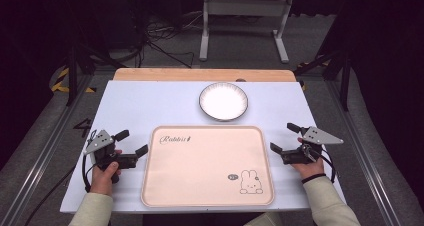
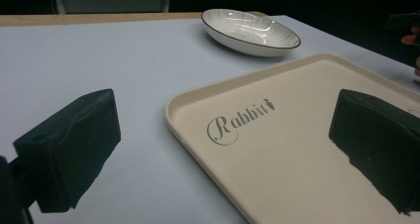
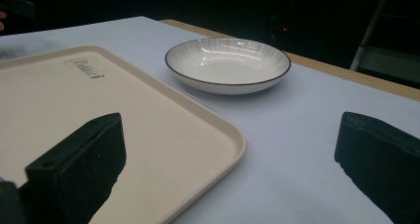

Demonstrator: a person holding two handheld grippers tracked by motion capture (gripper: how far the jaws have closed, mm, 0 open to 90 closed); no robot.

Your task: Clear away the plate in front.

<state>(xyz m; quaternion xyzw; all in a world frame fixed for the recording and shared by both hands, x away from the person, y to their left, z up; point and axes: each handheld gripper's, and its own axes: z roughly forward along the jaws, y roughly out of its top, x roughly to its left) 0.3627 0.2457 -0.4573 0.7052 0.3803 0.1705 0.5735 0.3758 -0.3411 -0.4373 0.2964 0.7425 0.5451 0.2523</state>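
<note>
A pale worktop (image 1: 140, 106) is shown carrying a beige tray (image 1: 207, 166) near the front edge, with a white bowl (image 1: 223, 101) set just beyond its far rim. The left claw (image 1: 134, 142) and right claw (image 1: 282, 137) are held wide open and empty, flanking the tray.

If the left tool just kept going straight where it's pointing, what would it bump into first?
Probably the tray. The left tool is open and aimed at the tray's near left rim, with one jaw already over it and nothing between the jaws. The plate lies farther beyond. Whether it would clear the rim is hard to judge.
</note>
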